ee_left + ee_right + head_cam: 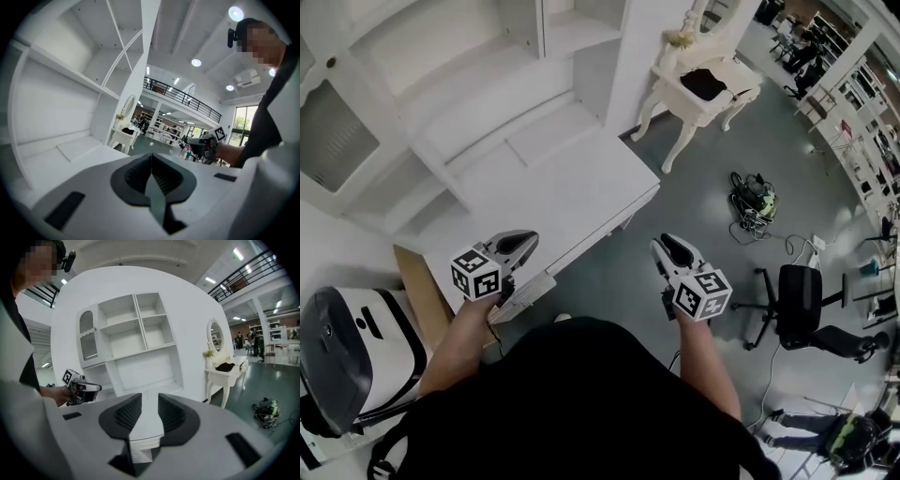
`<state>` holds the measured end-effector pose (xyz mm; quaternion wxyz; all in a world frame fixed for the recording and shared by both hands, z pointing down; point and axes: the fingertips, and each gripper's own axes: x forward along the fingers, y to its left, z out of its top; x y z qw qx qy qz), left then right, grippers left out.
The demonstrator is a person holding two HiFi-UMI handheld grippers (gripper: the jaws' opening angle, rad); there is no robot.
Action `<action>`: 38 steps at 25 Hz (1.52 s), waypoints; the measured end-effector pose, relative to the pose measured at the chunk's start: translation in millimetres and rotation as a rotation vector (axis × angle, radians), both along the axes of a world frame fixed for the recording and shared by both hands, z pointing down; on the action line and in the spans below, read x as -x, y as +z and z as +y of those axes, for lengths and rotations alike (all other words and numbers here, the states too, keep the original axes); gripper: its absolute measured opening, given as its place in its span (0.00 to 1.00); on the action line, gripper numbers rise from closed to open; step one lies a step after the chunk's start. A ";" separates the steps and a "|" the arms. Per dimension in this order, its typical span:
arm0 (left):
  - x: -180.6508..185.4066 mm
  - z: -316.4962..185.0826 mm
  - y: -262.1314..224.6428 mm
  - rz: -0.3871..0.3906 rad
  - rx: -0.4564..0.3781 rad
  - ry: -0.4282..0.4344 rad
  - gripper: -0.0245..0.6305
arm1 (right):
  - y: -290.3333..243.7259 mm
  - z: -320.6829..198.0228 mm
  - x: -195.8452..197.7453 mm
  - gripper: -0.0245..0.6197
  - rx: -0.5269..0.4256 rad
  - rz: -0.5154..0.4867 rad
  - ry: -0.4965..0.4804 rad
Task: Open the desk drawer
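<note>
I judged myself on the approach: left tongs (523, 243) were pressed together, right tongs (669, 246) at 3 o'clock narrowly parted, both empty, and the drawer (531, 288) at the desk's (572, 197) 6 o'clock edge needed gripping next.

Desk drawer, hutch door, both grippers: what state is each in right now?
White desk drawer: looks shut, neither gripper on it.
Glass-panelled white hutch door: shut.
Left gripper: fingers together, holding nothing.
Right gripper: fingers apart, holding nothing.

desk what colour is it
The desk is plain white, clearest in the head view.
</note>
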<state>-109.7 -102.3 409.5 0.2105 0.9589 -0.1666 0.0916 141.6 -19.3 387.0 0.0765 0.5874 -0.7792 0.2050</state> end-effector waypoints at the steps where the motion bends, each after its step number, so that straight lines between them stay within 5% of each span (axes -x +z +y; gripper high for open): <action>1: 1.3 -4.4 0.8 0.000 0.000 0.013 0.06 | 1.0 -2.4 2.4 0.21 0.002 0.002 0.011; 11: 13.6 -29.9 3.3 0.022 0.004 0.116 0.06 | 33.3 -11.5 16.4 0.21 0.089 -0.002 0.106; 22: 31.6 -42.3 28.9 0.013 0.050 0.094 0.06 | 119.4 -25.9 10.1 0.21 0.272 0.024 0.112; 38: 24.4 -63.1 60.6 -0.052 0.118 -0.043 0.06 | 263.0 -69.7 -13.2 0.21 0.499 0.087 -0.059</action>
